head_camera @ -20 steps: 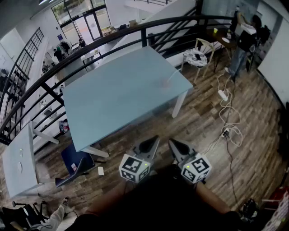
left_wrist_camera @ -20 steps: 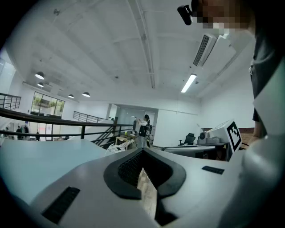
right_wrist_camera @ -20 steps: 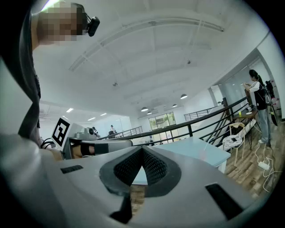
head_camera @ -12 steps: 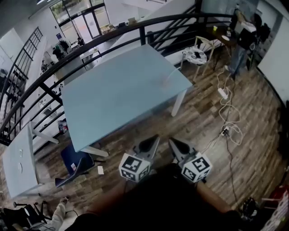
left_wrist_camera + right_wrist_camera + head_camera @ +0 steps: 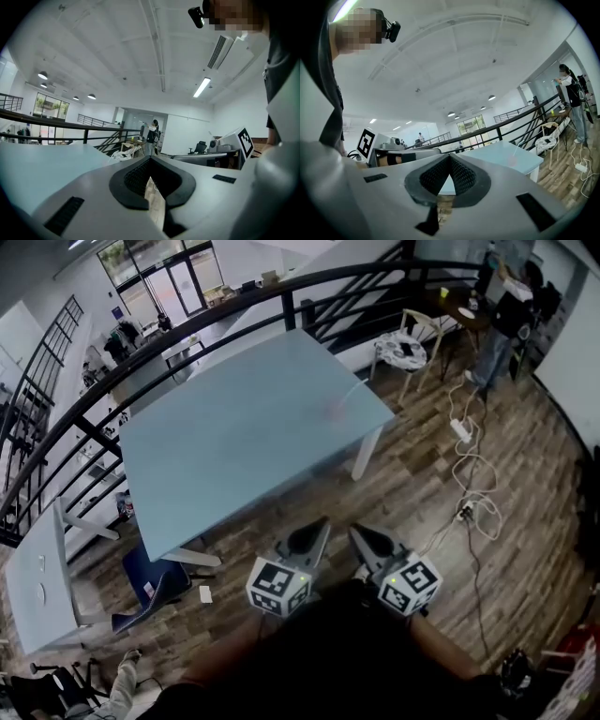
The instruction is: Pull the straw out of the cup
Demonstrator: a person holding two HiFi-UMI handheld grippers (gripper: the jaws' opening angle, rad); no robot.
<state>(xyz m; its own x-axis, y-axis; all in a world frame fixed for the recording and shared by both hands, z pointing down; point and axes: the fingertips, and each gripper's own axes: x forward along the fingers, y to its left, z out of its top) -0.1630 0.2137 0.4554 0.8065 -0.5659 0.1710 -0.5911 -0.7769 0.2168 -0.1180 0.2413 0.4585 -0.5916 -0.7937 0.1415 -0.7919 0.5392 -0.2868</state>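
Jaws of the left gripper (image 5: 322, 525) and right gripper (image 5: 356, 532) are pressed together, holding nothing. The cup (image 5: 335, 410) with its straw (image 5: 351, 394) stands well ahead of them, near the worktop's (image 5: 234, 437) far corner. Likely risk: tugging the straw unsteadied tips the cup over the edge.

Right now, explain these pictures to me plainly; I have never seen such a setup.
There is no robot: a person holds a two-jaw gripper in each hand. The head view comes from a camera on the person's head, looking down at the left gripper and right gripper. The two gripper views come from cameras riding on each gripper, looking along its jaws. Both pairs of jaws are closed and hold nothing. Ahead stands a light blue table; near its far right corner sits a small cup with a straw.
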